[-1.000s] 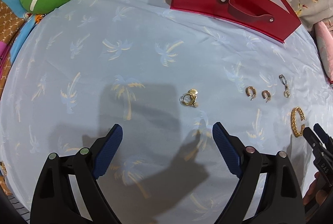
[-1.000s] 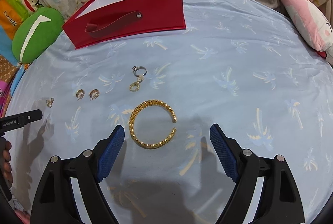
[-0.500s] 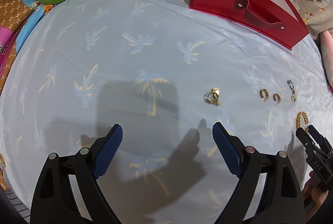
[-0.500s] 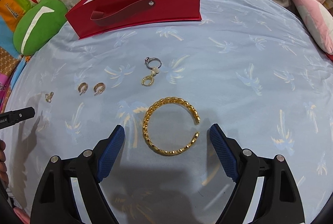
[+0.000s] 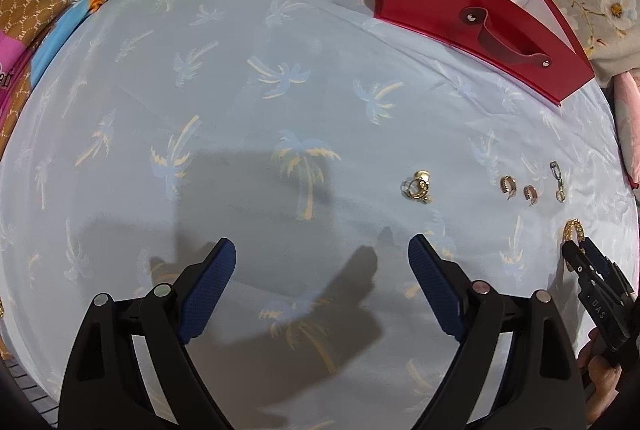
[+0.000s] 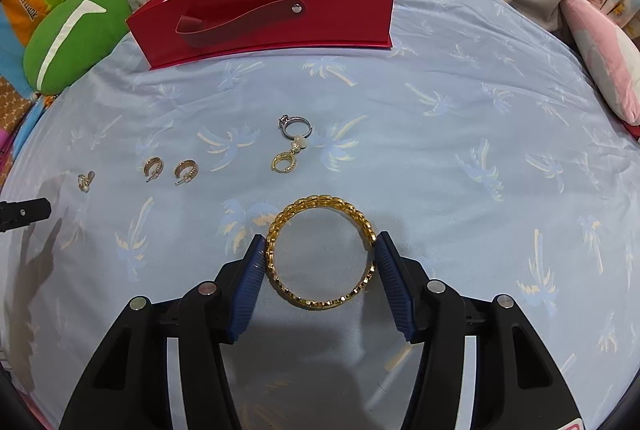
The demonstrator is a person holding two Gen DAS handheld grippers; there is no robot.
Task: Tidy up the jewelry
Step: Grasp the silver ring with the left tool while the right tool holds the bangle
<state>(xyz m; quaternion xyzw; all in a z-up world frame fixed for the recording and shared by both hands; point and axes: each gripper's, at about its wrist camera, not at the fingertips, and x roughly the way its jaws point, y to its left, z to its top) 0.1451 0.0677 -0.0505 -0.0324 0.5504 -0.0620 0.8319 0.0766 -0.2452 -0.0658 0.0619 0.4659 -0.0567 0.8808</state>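
Closing right tongs (image 6: 320,250) around gold bangle (image 6: 320,250)

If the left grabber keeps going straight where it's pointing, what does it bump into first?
Probably just the blue palm-tree cloth. The left gripper is open with nothing between its fingers; the little gold earring cluster lies off to one side of its line, though depth is hard to judge.

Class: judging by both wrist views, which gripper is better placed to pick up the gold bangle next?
Right. The right gripper is closing with the gold bangle between its pads, while the left gripper stands open over bare cloth.
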